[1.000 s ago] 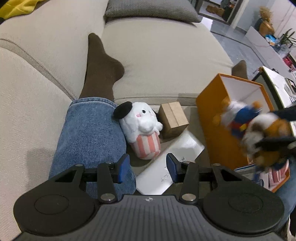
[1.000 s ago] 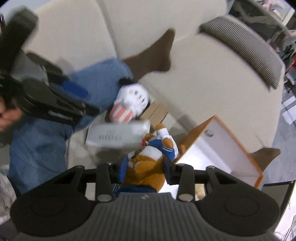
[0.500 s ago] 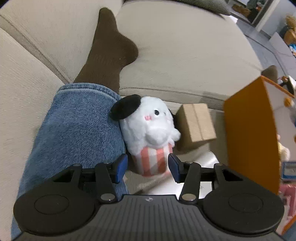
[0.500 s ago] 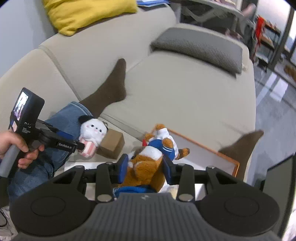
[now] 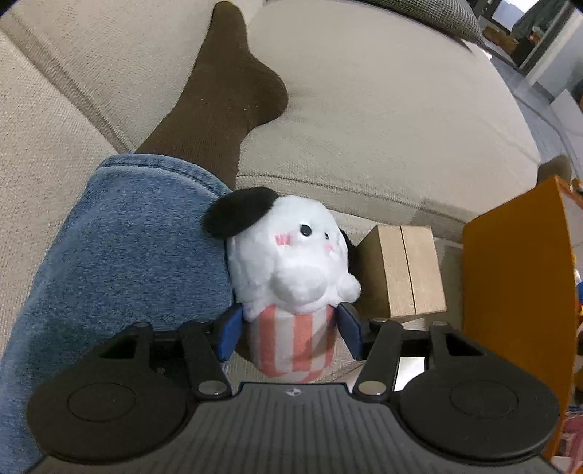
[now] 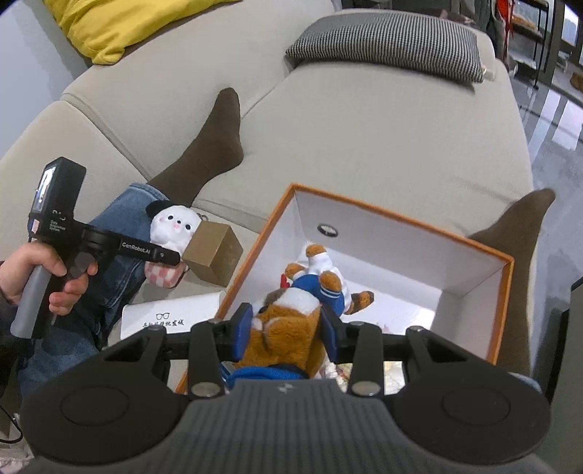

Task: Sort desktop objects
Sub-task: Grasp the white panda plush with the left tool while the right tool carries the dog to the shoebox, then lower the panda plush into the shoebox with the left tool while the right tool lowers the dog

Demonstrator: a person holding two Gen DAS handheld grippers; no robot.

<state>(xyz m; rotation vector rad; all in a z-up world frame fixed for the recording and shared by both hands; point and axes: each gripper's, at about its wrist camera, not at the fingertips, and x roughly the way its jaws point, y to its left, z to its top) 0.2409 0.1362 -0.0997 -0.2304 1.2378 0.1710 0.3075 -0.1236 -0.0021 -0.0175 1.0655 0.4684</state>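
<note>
Left wrist view: left gripper [image 5: 289, 333], pointing steeply down, jaws just opened wider and now spread to either side of the striped base of a white plush [image 5: 291, 269]; small gaps show at both pads, so no pinch. Plush: white body, black ears, pink-and-white striped cup base, upright, leaning against a jeans leg [image 5: 120, 255] on its left. Cardboard box [image 5: 404, 269]: brown, just right of the plush, touching or nearly so. Orange box [image 5: 513, 291]: tall wall at the right edge of the view.

Right wrist view: right gripper [image 6: 288, 328], jaws pinching a brown plush [image 6: 288, 328] with white chest and blue clothing, held over the open orange box [image 6: 400, 218], whose interior is white. White card [image 6: 171, 317] with a printed glasses mark: flat, beside the orange box's left wall. A hand [image 6: 47, 277] holds the left gripper's [image 6: 164, 255] handle at the left. Sofa [image 6: 364, 127]: beige; grey cushion [image 6: 386, 40] and yellow cushion [image 6: 120, 22] at its back. Brown socks [image 6: 207, 146] rest on the seat.
</note>
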